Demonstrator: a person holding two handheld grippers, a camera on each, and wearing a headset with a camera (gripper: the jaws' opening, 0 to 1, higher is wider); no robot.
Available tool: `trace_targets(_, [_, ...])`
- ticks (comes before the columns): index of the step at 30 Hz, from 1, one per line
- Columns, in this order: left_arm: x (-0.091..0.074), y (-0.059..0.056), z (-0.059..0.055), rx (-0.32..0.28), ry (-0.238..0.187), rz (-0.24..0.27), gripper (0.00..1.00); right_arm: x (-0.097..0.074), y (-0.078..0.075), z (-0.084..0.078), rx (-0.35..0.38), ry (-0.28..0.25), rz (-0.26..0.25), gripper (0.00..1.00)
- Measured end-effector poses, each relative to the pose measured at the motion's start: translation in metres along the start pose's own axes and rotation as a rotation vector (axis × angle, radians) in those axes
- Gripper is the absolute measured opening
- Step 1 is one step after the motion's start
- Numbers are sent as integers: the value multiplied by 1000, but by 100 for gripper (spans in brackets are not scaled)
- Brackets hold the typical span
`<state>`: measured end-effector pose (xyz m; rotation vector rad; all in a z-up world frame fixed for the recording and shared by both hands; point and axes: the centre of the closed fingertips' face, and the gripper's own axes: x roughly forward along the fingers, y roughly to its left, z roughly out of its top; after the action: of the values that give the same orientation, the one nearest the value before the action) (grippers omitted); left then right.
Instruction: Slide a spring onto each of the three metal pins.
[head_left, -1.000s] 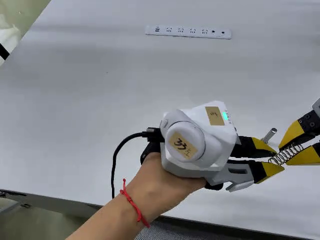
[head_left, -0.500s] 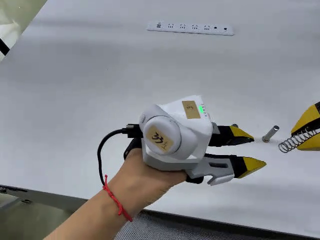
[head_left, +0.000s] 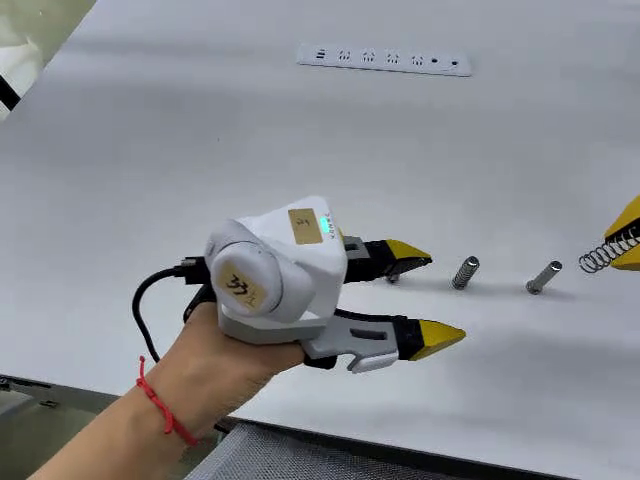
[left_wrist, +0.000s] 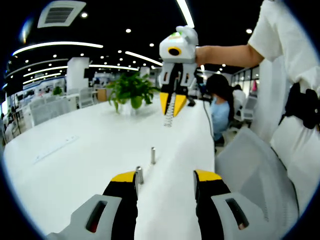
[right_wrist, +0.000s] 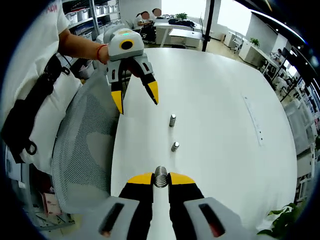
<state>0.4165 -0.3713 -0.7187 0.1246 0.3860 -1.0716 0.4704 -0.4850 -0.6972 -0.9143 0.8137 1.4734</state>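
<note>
Head view: left gripper (head_left: 440, 298) hovers, jaws wide, near the workbench's (head_left: 200, 120) front edge beside a spring-covered pin (head_left: 464, 271). The right gripper (right_wrist: 160, 180) pinches a spring (head_left: 603, 257) past the bare pin (head_left: 543, 277).

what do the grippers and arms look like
Left gripper and right gripper have white bodies, black jaws tipped yellow. The left carries a handwritten tan sticker and black cable, with a red string bracelet at the wrist. White short sleeve on the right arm.

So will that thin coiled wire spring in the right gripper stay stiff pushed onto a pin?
Probably not: the thin coiled wire spring is pinched at one end by the right gripper, its free length open-coiled, so it likely bends or compresses. Thin wire suggests it's light.
</note>
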Motion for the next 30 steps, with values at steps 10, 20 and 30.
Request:
trace_targets(10, [-14, 15, -15, -15, 17, 35, 59, 20, -23, -18, 25, 50, -39, 12])
trace_targets(20, [-16, 24, -26, -30, 22, 42, 67, 41, -37, -33, 46, 80, -37, 12])
trace_targets(30, [-18, 28, -31, -69, 16, 46, 74, 55, -44, -42, 65, 97, -24, 12])
